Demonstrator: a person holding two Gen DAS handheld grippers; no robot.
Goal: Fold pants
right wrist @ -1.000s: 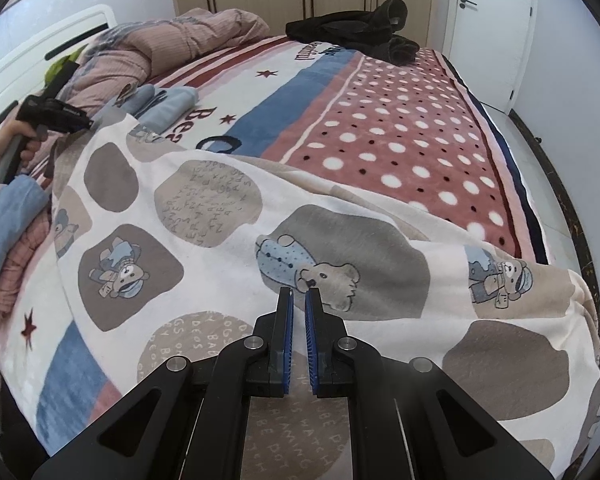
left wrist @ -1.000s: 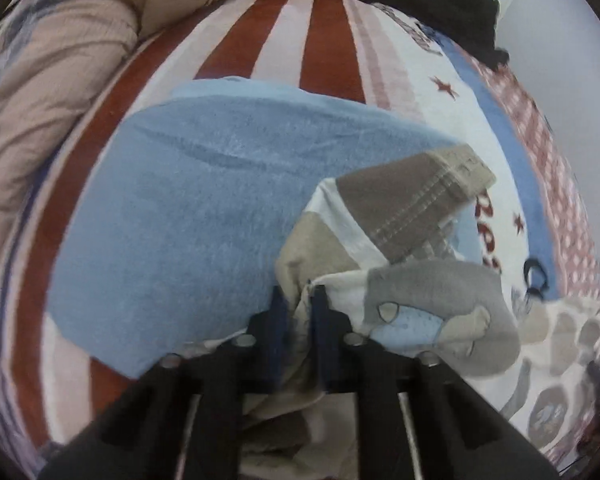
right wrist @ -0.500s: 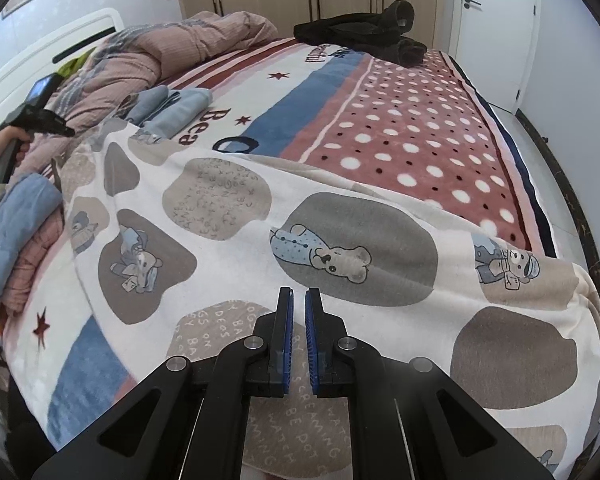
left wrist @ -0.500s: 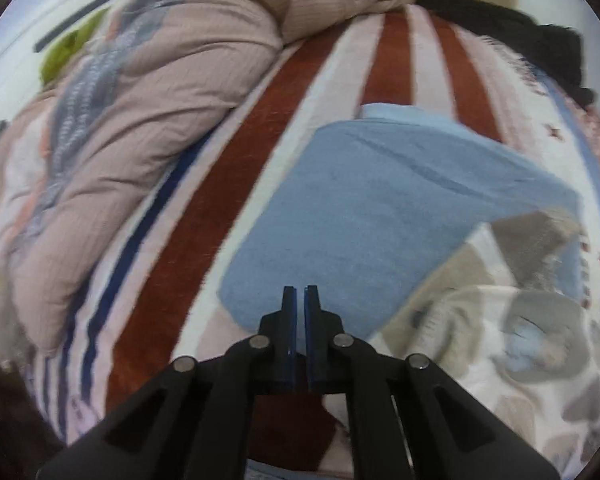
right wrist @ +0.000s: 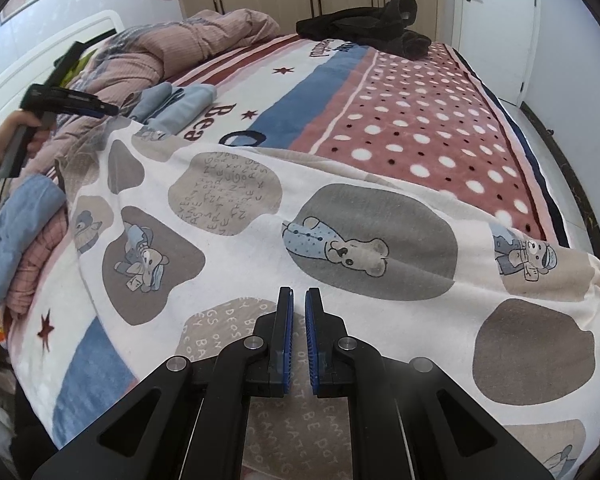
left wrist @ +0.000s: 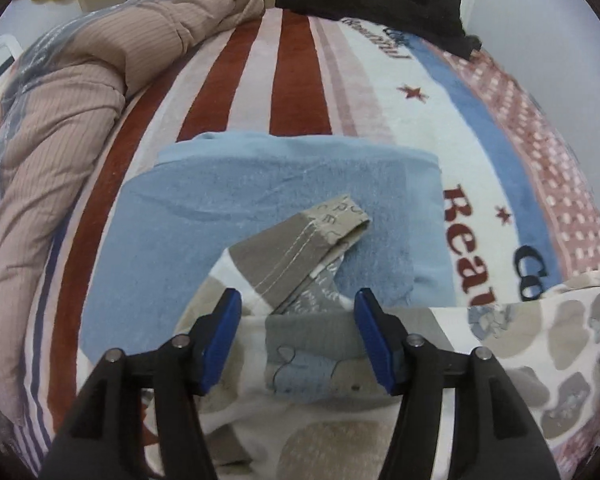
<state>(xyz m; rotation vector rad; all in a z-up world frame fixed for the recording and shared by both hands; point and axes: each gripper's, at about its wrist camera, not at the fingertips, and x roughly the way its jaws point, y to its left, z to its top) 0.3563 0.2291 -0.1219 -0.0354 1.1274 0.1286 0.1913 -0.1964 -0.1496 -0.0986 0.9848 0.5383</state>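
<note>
The pants point(right wrist: 340, 208), cream with grey patches and bear prints, lie spread across the striped bed blanket point(right wrist: 412, 120). In the left wrist view one stitched end point(left wrist: 332, 224) of the pants point(left wrist: 312, 360) rests on a folded light-blue cloth point(left wrist: 260, 184). My left gripper point(left wrist: 297, 296) hovers over that end. Its jaws are opening and its pads press on nothing. In the right wrist view a hand holds it at the far left point(right wrist: 100, 111). My right gripper point(right wrist: 298, 292) is shut low over the pants' near part; I see no cloth pinched between its pads.
A bunched pink duvet point(left wrist: 80, 92) lies along the left. A black garment point(right wrist: 364, 28) sits at the bed's far end. A stack of folded clothes point(right wrist: 24, 232) stands at the left edge. The bed's right edge point(right wrist: 556, 184) drops to the floor by a white door point(right wrist: 496, 20).
My left gripper, shut on the pants' end a second ago, has let it go, swung left and come back with jaws apart. The end now lies on the blue cloth. My right gripper stays put.
</note>
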